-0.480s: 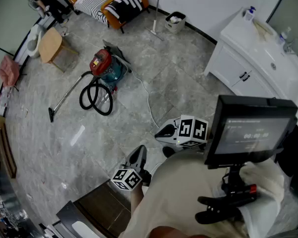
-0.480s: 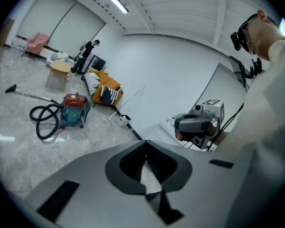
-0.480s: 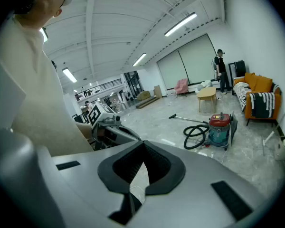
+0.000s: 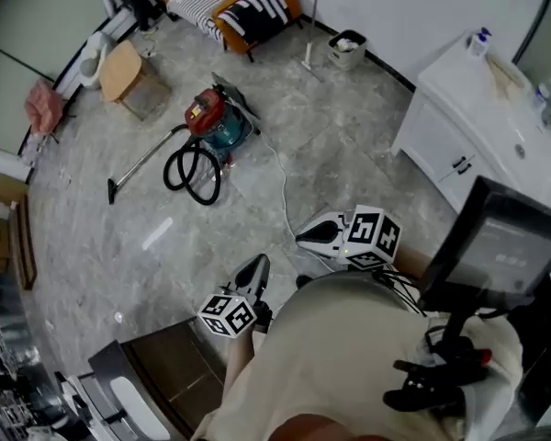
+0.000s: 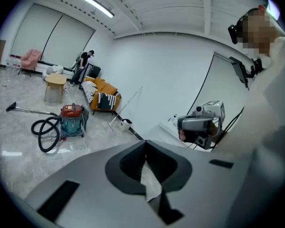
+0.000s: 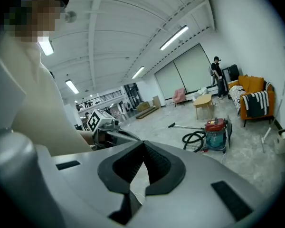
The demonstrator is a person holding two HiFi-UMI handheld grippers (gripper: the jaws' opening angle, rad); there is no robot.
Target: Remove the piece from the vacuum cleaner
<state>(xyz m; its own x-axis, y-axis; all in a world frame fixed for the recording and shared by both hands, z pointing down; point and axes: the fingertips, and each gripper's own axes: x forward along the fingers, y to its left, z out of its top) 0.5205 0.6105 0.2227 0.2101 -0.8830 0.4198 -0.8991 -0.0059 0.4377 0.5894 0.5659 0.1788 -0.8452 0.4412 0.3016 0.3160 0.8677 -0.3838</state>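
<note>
The vacuum cleaner (image 4: 216, 120) stands far off on the grey floor. It has a red lid, a teal body, a coiled black hose (image 4: 193, 175) and a long wand (image 4: 140, 165) lying to its left. It also shows in the left gripper view as the vacuum cleaner (image 5: 72, 120) and in the right gripper view as the vacuum cleaner (image 6: 216, 132). My left gripper (image 4: 256, 266) and right gripper (image 4: 305, 236) are held close to my body, well short of it. Left gripper (image 5: 145, 145) is shut and empty. Right gripper (image 6: 142, 147) is shut and empty.
A white cable (image 4: 281, 186) runs across the floor from the vacuum towards me. Beyond it are an orange sofa (image 4: 234, 7), a small wooden table (image 4: 127, 70), a bin (image 4: 347, 49) and a mop (image 4: 310, 21). A white sink cabinet (image 4: 482, 118) stands at the right. A monitor (image 4: 505, 246) hangs at my chest.
The head view has shifted, so the vacuum and the room sit slightly further right in the frame. Both grippers stay close to my body, still shut.
</note>
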